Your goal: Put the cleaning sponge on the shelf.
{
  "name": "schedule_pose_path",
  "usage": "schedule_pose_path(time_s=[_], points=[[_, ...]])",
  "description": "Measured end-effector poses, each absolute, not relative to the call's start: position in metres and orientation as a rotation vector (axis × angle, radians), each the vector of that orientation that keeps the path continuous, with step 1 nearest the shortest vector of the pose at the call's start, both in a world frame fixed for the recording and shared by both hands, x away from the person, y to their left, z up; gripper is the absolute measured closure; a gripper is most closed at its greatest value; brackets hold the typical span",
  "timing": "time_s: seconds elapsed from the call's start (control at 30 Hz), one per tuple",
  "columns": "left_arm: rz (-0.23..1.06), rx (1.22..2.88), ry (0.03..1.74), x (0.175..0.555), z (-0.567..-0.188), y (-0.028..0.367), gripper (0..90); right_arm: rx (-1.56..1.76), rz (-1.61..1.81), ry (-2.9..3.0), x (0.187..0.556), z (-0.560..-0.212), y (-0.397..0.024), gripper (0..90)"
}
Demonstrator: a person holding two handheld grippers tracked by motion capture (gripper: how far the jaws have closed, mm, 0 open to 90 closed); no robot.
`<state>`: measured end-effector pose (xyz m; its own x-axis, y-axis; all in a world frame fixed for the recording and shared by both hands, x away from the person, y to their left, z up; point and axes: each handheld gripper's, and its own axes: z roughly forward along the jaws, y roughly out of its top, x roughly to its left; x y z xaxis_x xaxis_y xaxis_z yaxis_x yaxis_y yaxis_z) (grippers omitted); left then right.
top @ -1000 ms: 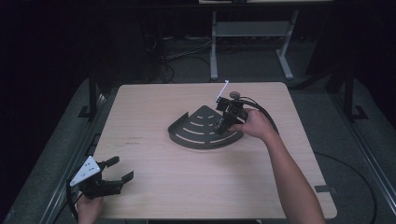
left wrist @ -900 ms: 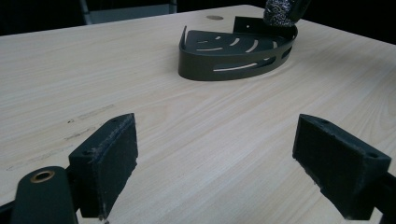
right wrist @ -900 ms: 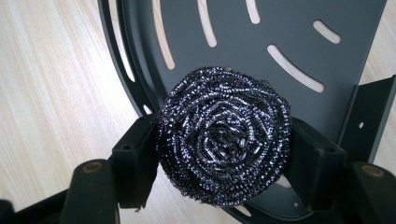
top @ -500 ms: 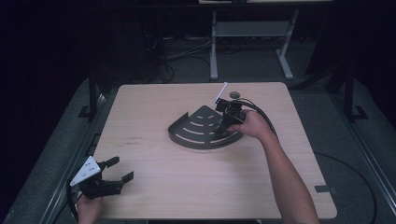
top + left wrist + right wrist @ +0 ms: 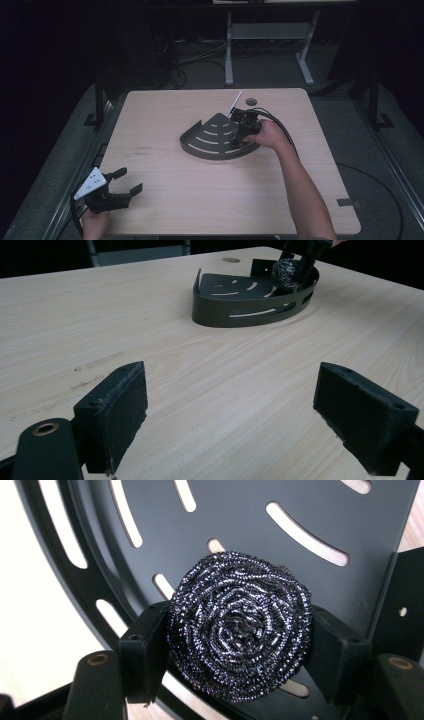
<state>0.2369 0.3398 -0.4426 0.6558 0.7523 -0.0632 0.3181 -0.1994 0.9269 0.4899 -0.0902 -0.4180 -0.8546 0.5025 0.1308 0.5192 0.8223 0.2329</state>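
Right tongs (image 5: 243, 131): clamped on a steel-wool scourer, held over the right part of a dark slotted corner tray (image 5: 212, 142). Left tongs (image 5: 122, 185): jaws apart, idle at the near-left edge of the worktop (image 5: 165, 110), well apart from the tray.

High view: the tray sits mid-worktop, slightly right of centre, its curved wall toward the near side. The right hand (image 5: 270, 135) is at the tray's right end. A thin white stick (image 5: 235, 104) shows just beyond the tray's far corner; whether it touches the tray I cannot tell.

Left gripper view: both pads (image 5: 120, 410) are wide apart with bare worktop between them. Far off, the tray (image 5: 250, 310) is seen from its curved wall, and the scourer (image 5: 286, 272) hangs in the other tongs just above the tray floor at its far right.

Right gripper view: the scourer (image 5: 240, 622) is pinched from both sides between the pads (image 5: 147, 645), directly above the slotted floor of the tray (image 5: 300, 560), near an upright wall on the right.

Judgement: the step in hand is placing the scourer into the tray. Next move calls for lowering until it rests on the floor, then parting the jaws and lifting clear of the wall.
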Motion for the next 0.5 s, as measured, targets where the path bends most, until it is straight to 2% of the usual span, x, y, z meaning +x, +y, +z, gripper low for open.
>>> schedule_pose_path(time_s=[0.5], points=[[0.503, 1.779, 0.864, 0.2362, -0.4417, 0.3415, 13.3, -0.861, -0.366, -2.912, 0.4952, -0.4290, -0.0875, 32.2]])
